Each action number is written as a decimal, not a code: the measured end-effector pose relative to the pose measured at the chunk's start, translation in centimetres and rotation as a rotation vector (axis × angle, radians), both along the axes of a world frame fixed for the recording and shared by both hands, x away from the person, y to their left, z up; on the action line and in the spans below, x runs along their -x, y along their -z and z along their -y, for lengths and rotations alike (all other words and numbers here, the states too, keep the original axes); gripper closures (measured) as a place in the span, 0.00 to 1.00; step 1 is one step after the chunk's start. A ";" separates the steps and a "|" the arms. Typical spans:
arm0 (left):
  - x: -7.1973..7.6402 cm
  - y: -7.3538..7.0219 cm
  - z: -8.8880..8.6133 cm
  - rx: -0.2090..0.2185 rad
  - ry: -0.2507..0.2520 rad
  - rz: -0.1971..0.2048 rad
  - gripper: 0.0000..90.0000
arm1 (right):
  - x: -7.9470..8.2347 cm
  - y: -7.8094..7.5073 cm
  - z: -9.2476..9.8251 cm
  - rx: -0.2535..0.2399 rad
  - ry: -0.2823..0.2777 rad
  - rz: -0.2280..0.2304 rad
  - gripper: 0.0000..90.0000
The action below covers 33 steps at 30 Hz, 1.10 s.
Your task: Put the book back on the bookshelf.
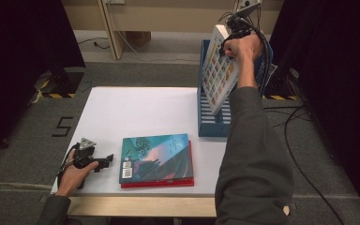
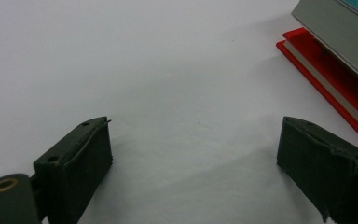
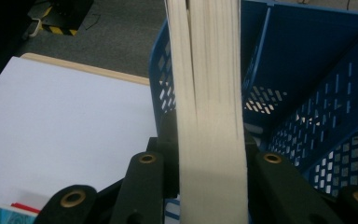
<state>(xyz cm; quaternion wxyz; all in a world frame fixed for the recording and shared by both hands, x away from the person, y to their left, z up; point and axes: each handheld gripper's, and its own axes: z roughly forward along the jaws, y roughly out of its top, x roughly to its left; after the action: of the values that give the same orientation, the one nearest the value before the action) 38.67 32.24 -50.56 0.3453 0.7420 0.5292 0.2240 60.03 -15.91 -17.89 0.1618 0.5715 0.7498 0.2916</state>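
Note:
My right gripper [image 1: 229,42] is shut on a white book with a colourful grid cover [image 1: 219,72], holding it tilted above the blue slotted file rack [image 1: 211,124] at the table's right edge. In the right gripper view the book's pale page block [image 3: 209,107] rises between the jaws, with the blue rack [image 3: 317,93] behind it. A teal-covered book [image 1: 157,157] lies on a red book [image 1: 157,184] near the table's front. My left gripper [image 1: 107,160] rests on the white table [image 1: 131,108] left of that stack, open with nothing between its fingers [image 2: 74,158]. The red book's corner [image 2: 326,79] lies just beyond it.
The rack's dividers stand upright on the table's right side. Dark curtains flank the table, and cables lie on the floor at right. A wooden frame stands at the back.

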 end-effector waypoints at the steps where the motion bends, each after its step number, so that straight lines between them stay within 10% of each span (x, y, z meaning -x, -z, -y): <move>1: 0.0 0.0 0.0 0.001 0.000 0.000 0.10 | -0.1 0.2 -0.1 0.002 0.004 -0.001 0.81; 19: 0.0 0.0 0.0 -0.002 0.000 0.000 0.10 | -2.2 5.5 -0.2 -0.030 0.037 -0.040 0.81; 33: 0.0 0.0 0.0 -0.002 -0.001 0.001 0.10 | -2.7 6.7 -0.5 -0.045 0.033 -0.039 0.79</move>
<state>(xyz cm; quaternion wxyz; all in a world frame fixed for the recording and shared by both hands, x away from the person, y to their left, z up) 38.67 32.21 -50.57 0.3447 0.7421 0.5291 0.2248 62.71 -15.43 -24.61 0.1390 0.5928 0.7365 0.2946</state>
